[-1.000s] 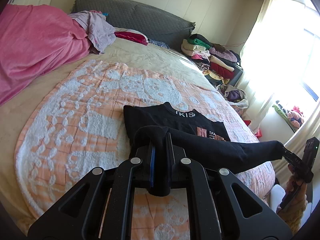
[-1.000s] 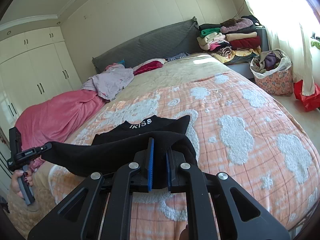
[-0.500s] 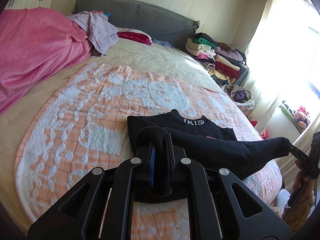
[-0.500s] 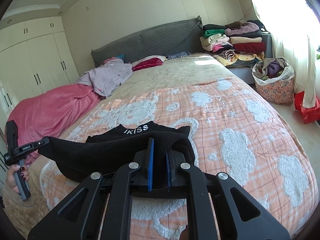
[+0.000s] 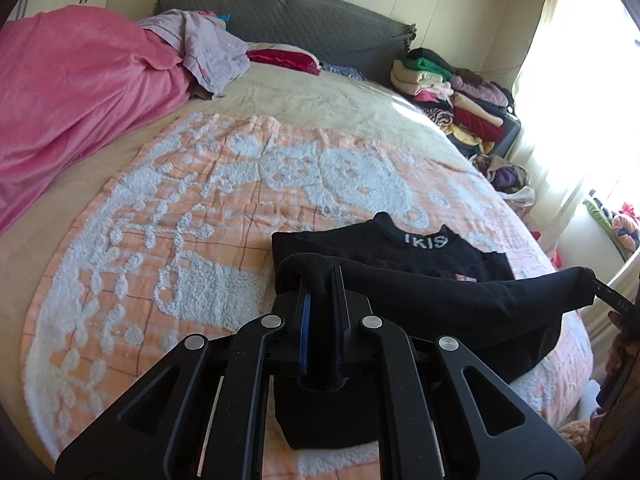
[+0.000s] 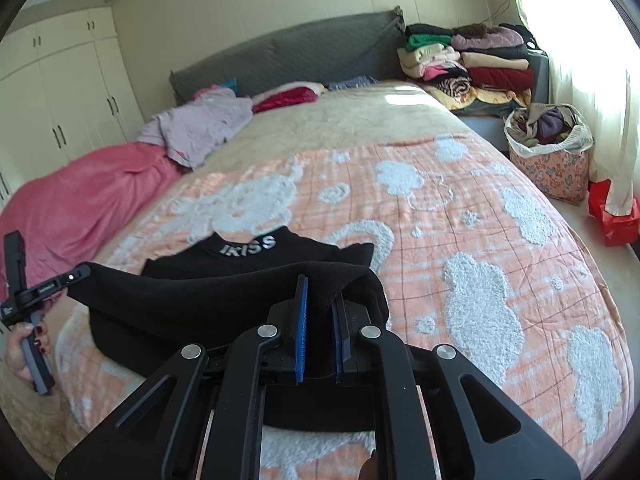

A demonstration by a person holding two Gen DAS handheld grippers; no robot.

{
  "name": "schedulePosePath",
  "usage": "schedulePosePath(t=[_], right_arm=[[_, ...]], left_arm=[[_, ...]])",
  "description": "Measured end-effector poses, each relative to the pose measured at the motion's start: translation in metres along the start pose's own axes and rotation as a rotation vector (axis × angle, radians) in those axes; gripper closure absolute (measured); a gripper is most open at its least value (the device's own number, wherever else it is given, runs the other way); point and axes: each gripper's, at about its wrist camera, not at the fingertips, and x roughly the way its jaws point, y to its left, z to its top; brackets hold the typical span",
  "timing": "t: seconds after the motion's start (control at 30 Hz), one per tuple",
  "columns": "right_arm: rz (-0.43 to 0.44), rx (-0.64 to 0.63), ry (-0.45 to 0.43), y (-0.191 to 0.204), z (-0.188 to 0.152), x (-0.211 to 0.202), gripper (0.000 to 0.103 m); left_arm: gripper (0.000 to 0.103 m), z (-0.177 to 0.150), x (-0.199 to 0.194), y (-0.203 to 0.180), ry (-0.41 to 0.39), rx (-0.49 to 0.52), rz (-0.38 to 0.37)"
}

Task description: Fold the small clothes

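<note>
A small black top (image 5: pixel 400 248) with white collar lettering lies on the orange-and-white blanket (image 5: pixel 180 200) near the bed's foot. My left gripper (image 5: pixel 320 280) is shut on the left corner of its lifted bottom hem. My right gripper (image 6: pixel 320 286) is shut on the right corner of the same hem (image 6: pixel 200 296). The hem is stretched taut between both grippers, raised above the top's body and carried toward the collar (image 6: pixel 248 245). Each gripper also shows in the other's view, the right one at the left view's edge (image 5: pixel 600 286) and the left one at the right view's edge (image 6: pixel 76 276).
A pink blanket (image 5: pixel 72 88) and lilac garments (image 5: pixel 204 48) lie at the bed's left and head. Stacked folded clothes (image 6: pixel 468 64) sit beside the grey headboard (image 5: pixel 280 24). A floral bag of clothes (image 6: pixel 548 152) stands on the floor by the window.
Both grippers have carried the stretched hem forward and lower over the top, toward the collar. The fold now covers more of the shirt's front print.
</note>
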Motion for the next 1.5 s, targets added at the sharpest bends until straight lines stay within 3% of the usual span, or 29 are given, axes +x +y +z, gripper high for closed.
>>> schedulePosePath(t=[0.2,0.3,0.33,0.37,0.4,0.6,0.73,0.87,1.2,1.37,1.5], right_arm=[[-0.035,0.048,0.061,-0.011,-0.005,0.031,0.091],[-0.075,0.054,0.06,-0.015,-0.006,0.036,0.081],[-0.092,0.058,0.058,-0.016,-0.007,0.037,0.074],[-0.103,0.065,0.054,-0.018,-0.007,0.036,0.059],[-0.105,0.071,0.046,-0.019,-0.007,0.035,0.057],[-0.079,-0.005,0.037,-0.002,-0.006,0.025,0.057],[-0.035,-0.093,0.054,0.018,-0.006,0.019,0.06],[0.002,-0.158,0.107,0.035,-0.012,0.022,0.076],[0.02,-0.261,0.247,0.064,-0.047,0.054,0.076],[-0.005,-0.271,0.302,0.067,-0.059,0.077,0.077],[-0.02,-0.27,0.293,0.065,-0.057,0.088,0.079]], left_arm=[[0.087,0.0,0.01,0.008,-0.013,0.005,0.051],[0.081,0.002,0.005,0.015,-0.027,-0.004,0.051],[0.08,0.003,0.002,0.017,-0.034,-0.004,0.053],[0.079,0.003,0.0,0.017,-0.042,0.002,0.06],[0.077,0.003,-0.002,0.017,-0.044,0.007,0.061],[0.065,-0.002,-0.009,0.002,-0.042,0.058,0.023],[0.063,-0.012,-0.011,-0.014,-0.025,0.12,-0.013],[0.063,-0.026,-0.008,-0.029,0.021,0.173,-0.057],[0.07,-0.058,0.024,-0.047,0.144,0.279,-0.042],[0.069,-0.061,0.04,-0.042,0.167,0.276,-0.006],[0.069,-0.057,0.044,-0.043,0.143,0.283,0.012]])
